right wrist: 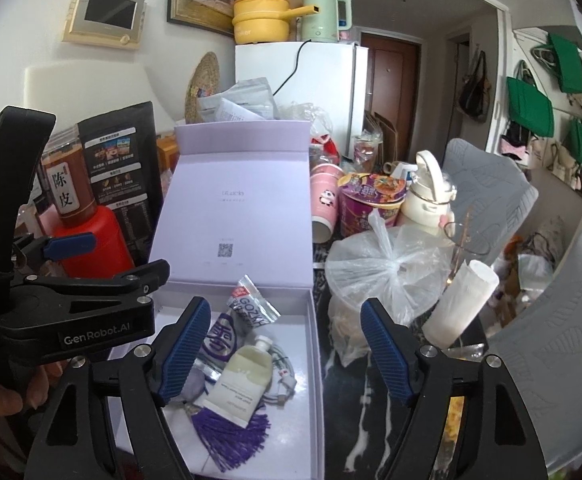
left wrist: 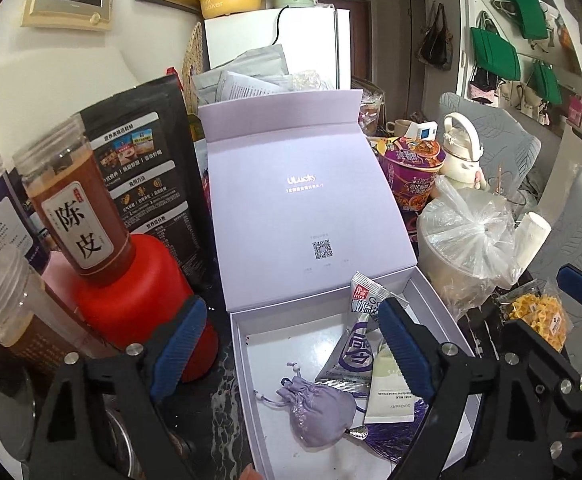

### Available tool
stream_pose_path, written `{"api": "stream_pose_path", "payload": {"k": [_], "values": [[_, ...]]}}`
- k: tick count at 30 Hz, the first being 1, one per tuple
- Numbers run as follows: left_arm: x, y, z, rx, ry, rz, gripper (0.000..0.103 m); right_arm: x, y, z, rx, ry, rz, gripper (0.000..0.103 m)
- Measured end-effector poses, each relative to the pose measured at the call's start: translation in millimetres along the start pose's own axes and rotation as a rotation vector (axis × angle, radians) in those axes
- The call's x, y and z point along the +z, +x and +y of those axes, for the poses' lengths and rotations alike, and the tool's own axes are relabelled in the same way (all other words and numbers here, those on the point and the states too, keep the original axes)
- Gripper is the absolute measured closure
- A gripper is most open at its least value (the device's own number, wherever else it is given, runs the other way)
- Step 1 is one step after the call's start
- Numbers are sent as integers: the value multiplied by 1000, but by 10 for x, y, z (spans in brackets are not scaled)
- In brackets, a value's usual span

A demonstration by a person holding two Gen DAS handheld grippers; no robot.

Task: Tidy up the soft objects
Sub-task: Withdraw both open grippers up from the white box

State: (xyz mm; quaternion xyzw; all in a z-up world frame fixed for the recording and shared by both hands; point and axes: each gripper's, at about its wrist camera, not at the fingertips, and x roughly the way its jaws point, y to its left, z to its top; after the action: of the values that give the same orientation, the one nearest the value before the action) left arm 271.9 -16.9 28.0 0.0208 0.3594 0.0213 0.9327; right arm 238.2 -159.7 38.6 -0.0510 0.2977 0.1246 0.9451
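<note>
Both grippers, left gripper [left wrist: 291, 344] and right gripper [right wrist: 283, 348], hang released and empty above the lavender box [right wrist: 315, 344]. Inside lie the purple pouch [left wrist: 317, 412], hand-cream tube [right wrist: 243, 380] and sachets [right wrist: 253, 308], apparently gathered there for tidiness; behind, the lid [right wrist: 235, 216] stands propped open, keeping access clear.

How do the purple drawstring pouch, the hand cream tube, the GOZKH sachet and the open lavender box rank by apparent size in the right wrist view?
1. lavender box, clearly largest.
2. hand cream tube.
3. GOZKH sachet.
The purple drawstring pouch cannot be ranked: the right gripper's blue pad hides most of it.
</note>
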Motion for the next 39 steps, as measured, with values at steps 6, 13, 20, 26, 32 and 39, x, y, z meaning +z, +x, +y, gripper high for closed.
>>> {"api": "stream_pose_path", "payload": {"k": [6, 13, 20, 26, 32, 39], "values": [[15, -359, 19, -17, 13, -65, 14, 20, -293, 23, -2, -3, -45, 20], [-37, -728, 46, -44, 0, -104, 14, -1, -648, 52, -3, 2, -85, 19], [-150, -1131, 58, -68, 5, -153, 14, -73, -1019, 103, -3, 5, -120, 17], [-299, -1393, 116, -70, 2, -169, 14, -168, -1284, 215, -7, -10, -143, 16], [-487, -1610, 182, -83, -3, -176, 14, -320, -1531, 341, -5, -26, -158, 15], [-733, -1809, 206, -98, -5, -177, 14, -576, -1732, 471, 5, -28, -150, 13]]}}
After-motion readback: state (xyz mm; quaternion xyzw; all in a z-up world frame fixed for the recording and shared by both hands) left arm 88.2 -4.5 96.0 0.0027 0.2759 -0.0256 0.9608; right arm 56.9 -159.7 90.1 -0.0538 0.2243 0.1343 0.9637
